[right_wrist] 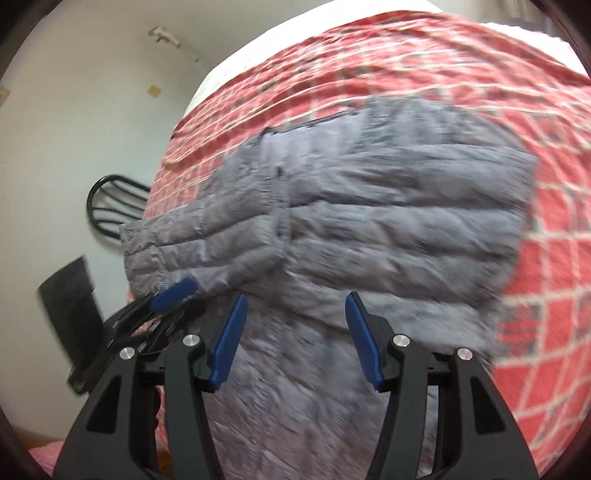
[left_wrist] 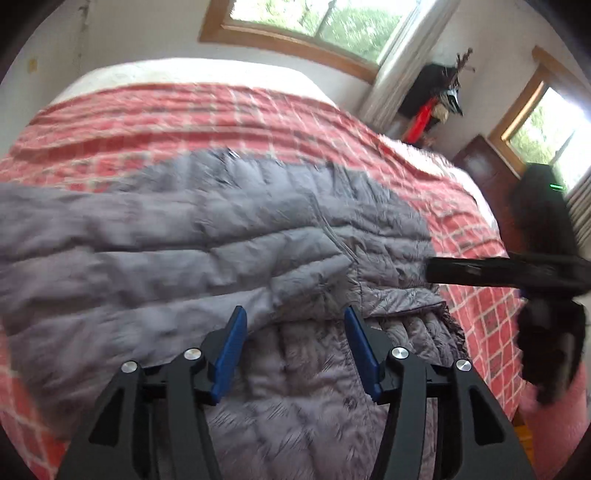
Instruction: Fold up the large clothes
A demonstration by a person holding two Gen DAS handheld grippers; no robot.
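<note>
A grey quilted puffer jacket (left_wrist: pixel 229 236) lies spread across a bed covered by a red blanket with a white grid pattern (left_wrist: pixel 184 110); the garment occupies the near half of the blanket and runs to the bed's near edge, with one section doubled over another along the lower front. The left gripper (left_wrist: pixel 293 321), black-framed with blue finger pads (left_wrist: pixel 231 350), is positioned over the jacket's near portion with its fingers spread wide and nothing between them; whether the tips touch the fabric cannot be told. The right gripper (right_wrist: pixel 295 306) shows the same condition in its own view: fingers wide apart, nothing held, grey quilting visible in the gap. From the right wrist view the left gripper (right_wrist: pixel 173 291) appears at the jacket's left edge, just beside the hem. From the left wrist view a black part of the right-hand tool reaches in over the jacket's right edge. Both views are motion-blurred. Surroundings: a wood-framed window (left_wrist: pixel 306 26) beyond the bed's far side, a second window (left_wrist: pixel 546 125) at right, a black metal chair back (right_wrist: pixel 114 203) against the white wall (right_wrist: pixel 92 92).
</note>
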